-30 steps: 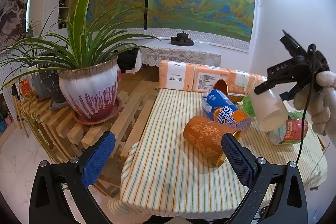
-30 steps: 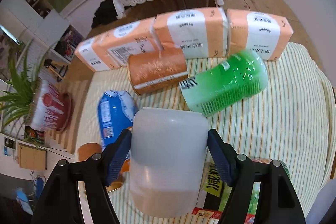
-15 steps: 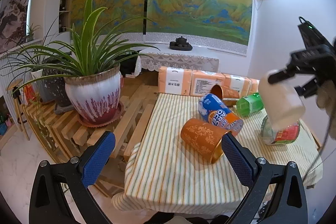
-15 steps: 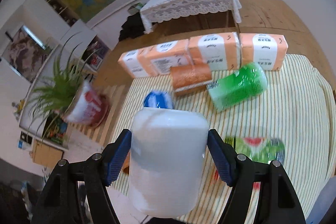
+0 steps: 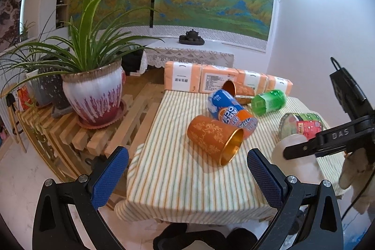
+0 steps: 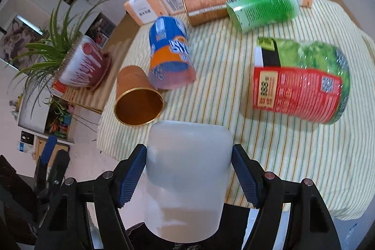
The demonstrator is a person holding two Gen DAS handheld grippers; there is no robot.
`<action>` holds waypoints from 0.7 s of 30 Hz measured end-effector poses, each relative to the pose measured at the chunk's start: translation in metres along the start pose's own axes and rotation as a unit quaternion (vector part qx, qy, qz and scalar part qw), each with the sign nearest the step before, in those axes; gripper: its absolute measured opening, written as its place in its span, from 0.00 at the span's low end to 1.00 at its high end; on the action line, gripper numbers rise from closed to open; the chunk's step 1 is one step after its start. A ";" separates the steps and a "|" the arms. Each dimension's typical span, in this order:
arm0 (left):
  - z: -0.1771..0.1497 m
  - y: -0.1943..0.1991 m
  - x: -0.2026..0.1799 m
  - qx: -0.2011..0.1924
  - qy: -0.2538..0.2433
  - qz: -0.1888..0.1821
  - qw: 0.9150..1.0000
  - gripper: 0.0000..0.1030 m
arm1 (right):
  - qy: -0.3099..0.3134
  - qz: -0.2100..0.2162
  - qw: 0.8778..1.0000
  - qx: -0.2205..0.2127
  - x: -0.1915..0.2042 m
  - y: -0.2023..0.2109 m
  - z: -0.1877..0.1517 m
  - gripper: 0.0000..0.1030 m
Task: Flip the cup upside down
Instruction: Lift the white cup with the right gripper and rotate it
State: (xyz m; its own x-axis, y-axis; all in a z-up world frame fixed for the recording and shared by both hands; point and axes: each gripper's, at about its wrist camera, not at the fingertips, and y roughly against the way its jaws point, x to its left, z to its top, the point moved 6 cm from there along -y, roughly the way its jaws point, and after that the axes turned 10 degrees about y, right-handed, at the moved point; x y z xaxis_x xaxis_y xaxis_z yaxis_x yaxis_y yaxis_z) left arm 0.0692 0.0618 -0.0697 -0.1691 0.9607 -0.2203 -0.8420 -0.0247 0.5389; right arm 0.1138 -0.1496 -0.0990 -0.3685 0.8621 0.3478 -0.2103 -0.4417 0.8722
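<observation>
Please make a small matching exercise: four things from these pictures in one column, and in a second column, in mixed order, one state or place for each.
1. white cup
2. orange cup
3. green bottle
4. left gripper

a. lying on its side, gold inside showing
b. open, holding nothing
c. held in the right gripper
d. lying before the orange packs

Pairs: 1-c, 2-a, 3-d, 4-b
</observation>
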 end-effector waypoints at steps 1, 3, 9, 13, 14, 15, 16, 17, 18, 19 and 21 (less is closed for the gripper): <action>-0.001 -0.001 0.000 0.002 0.000 0.000 1.000 0.99 | 0.000 -0.001 1.000 0.003 0.000 -0.003 -0.001 0.68; -0.002 -0.002 -0.001 0.006 0.002 -0.001 1.000 0.99 | 0.000 -0.007 1.000 0.004 -0.001 -0.008 -0.001 0.68; -0.004 -0.008 -0.002 0.017 0.004 -0.003 1.000 0.99 | 0.002 -0.010 1.000 0.001 -0.003 -0.014 0.002 0.68; -0.005 -0.011 -0.002 0.023 0.003 -0.005 1.000 0.99 | 0.004 -0.010 1.000 0.002 -0.004 -0.018 0.005 0.69; -0.005 -0.011 -0.003 0.024 0.002 -0.005 1.000 0.99 | 0.003 -0.010 1.000 0.003 -0.004 -0.019 0.006 0.69; -0.005 -0.011 -0.003 0.024 0.001 -0.004 1.000 0.99 | 0.001 -0.011 1.000 0.002 -0.005 -0.020 0.007 0.69; -0.005 -0.011 -0.003 0.025 0.002 -0.004 1.000 0.99 | 0.000 -0.015 1.000 0.001 -0.006 -0.020 0.007 0.69; -0.005 -0.011 -0.003 0.025 0.002 -0.006 1.000 0.99 | -0.001 -0.018 1.000 -0.002 -0.007 -0.019 0.008 0.69; -0.005 -0.011 -0.003 0.026 0.003 -0.006 1.000 0.99 | 0.000 -0.021 1.000 -0.007 -0.008 -0.018 0.009 0.69; -0.004 -0.011 -0.003 0.027 0.004 -0.005 1.000 0.99 | 0.000 -0.022 1.000 -0.013 -0.010 -0.014 0.009 0.69; -0.004 -0.013 -0.004 0.032 0.007 -0.004 0.999 0.99 | -0.002 -0.016 1.000 -0.024 -0.011 -0.007 0.010 0.69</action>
State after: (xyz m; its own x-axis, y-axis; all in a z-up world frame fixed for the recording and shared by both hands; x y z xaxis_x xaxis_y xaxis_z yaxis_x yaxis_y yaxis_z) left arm 0.0787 0.0575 -0.0787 -0.1701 0.9570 -0.2348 -0.8092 0.0004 0.5876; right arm 0.1287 -0.1540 -0.1054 -0.3570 0.8770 0.3217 -0.2643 -0.4252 0.8656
